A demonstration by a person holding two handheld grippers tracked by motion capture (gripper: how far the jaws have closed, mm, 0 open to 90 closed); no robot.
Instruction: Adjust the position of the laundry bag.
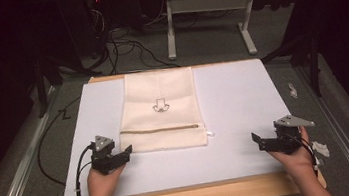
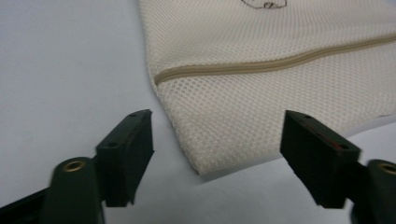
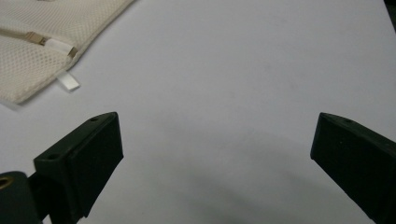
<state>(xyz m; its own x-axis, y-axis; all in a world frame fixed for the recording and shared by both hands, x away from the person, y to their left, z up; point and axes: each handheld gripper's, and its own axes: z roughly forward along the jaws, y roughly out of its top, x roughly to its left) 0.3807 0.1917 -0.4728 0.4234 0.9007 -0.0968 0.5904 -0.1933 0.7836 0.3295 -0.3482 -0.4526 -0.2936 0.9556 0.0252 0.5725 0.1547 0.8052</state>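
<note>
White tabletop (image 1: 236, 120), cream mesh zip bag (image 1: 161, 112)

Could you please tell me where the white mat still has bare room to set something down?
The mat is bare between the mesh bag and the right gripper, and left of the bag up to the far edge. It is tight at the bag's near left corner, where the left gripper sits.

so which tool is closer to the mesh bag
The left tool, its jaws open right at the near left corner of the cream mesh zip bag. The right tool sits well apart over bare white board.
</note>
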